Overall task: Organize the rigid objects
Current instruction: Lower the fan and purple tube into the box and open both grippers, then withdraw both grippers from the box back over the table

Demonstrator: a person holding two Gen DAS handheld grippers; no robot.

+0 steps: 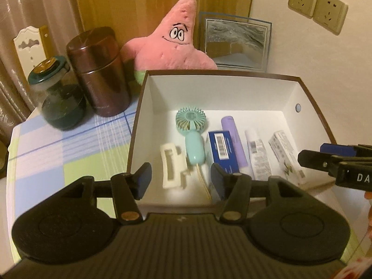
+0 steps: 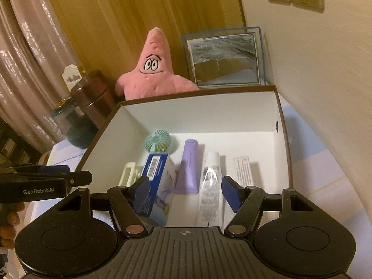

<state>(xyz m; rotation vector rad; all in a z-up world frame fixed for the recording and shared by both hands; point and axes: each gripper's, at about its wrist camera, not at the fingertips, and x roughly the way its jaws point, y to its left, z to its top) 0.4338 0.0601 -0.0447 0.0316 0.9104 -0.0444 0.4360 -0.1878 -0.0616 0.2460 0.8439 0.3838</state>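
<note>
Hovering over the near rim of an open box [image 1: 309,97], the left gripper [image 1: 180,181] is standing with its jaws apart and nothing between them. Its side, seen from the right wrist camera, is showing the white lettering "GenRobot.AI". The right gripper [image 2: 186,191] is likewise standing with its jaws spread and gripping nothing; in the left wrist view its body is showing only the letters "DA" before the frame cuts it off.

Lying on the white floor of the brown-edged box, from left to right, are a cream hair clip [image 1: 173,168], a mint handheld fan [image 1: 191,130], a blue carton [image 1: 222,148], a lilac tube [image 1: 233,137], a white tube [image 1: 257,151] and a white carton [image 1: 286,155]. The blue carton is showing a barcode label; the print on it, on the white tube and on the white carton is too small to read.

The box is sitting on a table covered with a checked cloth [image 1: 69,148] in blue, green and white. Standing behind the box are a pink star plush [image 1: 172,39] and a framed picture [image 1: 234,39]; to the left are a brown metal canister [image 1: 100,72] and a glass jar [image 1: 58,97] with a dark green lid.
</note>
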